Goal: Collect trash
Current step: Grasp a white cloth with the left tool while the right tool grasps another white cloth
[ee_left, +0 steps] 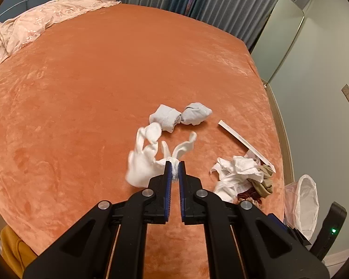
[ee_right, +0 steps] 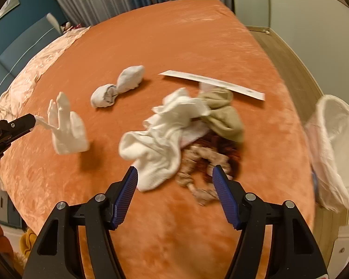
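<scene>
The left tool [ee_left: 175, 165] is pinched tight on a bunched bit of a white sock pair [ee_left: 146, 160], which hangs off the tips just clear of the orange bed [ee_left: 81, 81]. It flops and folds, so it looks about as light and limp as it gets. A grip on a gathered wad like that should hold fine; a single loose edge might slide out.

The right tool [ee_right: 174, 176] has its jaws standing apart, nothing between the pads, hovering low over the messy pile [ee_right: 174, 134] near the bed's edge: a white sock, crumpled tissue-like stuff, an olive-tan cloth and some dark reddish scrunchy-looking thing, all tangled. Soft, squashy, nothing fragile that I can see. I'd bite down into the thick middle, since a corner grab would probably just drag one piece out.

Further out there's a grey sock bundle [ee_right: 117, 86] and a flat white paper strip [ee_right: 211, 84], which is stiffer and lies flush, so it looks trickier to pinch. The lined bin [ee_right: 335, 148] sits just beside the bed.
</scene>
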`<state>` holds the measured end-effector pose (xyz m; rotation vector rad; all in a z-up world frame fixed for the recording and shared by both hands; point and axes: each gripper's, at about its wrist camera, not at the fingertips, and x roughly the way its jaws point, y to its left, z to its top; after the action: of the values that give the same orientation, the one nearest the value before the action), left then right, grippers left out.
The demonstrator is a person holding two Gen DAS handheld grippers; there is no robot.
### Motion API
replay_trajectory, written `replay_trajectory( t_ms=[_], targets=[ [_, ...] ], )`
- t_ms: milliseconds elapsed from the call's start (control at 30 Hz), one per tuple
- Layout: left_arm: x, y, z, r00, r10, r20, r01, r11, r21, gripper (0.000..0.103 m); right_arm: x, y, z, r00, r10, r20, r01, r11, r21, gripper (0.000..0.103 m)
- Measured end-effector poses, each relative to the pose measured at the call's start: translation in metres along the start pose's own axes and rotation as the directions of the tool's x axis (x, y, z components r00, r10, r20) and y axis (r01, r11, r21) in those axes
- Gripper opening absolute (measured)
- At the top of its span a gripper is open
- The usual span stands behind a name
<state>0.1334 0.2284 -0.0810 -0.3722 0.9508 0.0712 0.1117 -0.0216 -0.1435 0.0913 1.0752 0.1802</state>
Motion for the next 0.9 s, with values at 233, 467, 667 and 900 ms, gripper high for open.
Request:
replay_trajectory(
  t_ms=[233,467,667,900],
  targets=[
    [0.013,0.005,0.005,1.0,-0.007,-0.027,0.007,1.0,-0.009,0.006,0.042,0.02,0.014,0.999,0.015,-0.048,-0.016,1.0,-0.022,0.052],
    [0.016,0.004,0.009,0.999,-0.017,-0.035,0.017,1.0,-0.005,0.006,0.068,0.022,0.015,0.995,0.034,-0.096,-0.035,0.999,-0.005,0.009],
    [0.006,-0.01,0.009,0.999,-0.029,-0.02,0.03,0.999,0.018,0.006,0.021,0.014,0.025,0.997,0.082,-0.007,-0.082,0.997,0.007,0.007],
    [-0.023,-0.058,0.007,0.996,-0.092,0.006,0.091,0.992,0.091,0.006,-0.056,-0.012,0.042,0.985,0.102,0.14,-0.107,0.994,0.027,0.007]
  ],
)
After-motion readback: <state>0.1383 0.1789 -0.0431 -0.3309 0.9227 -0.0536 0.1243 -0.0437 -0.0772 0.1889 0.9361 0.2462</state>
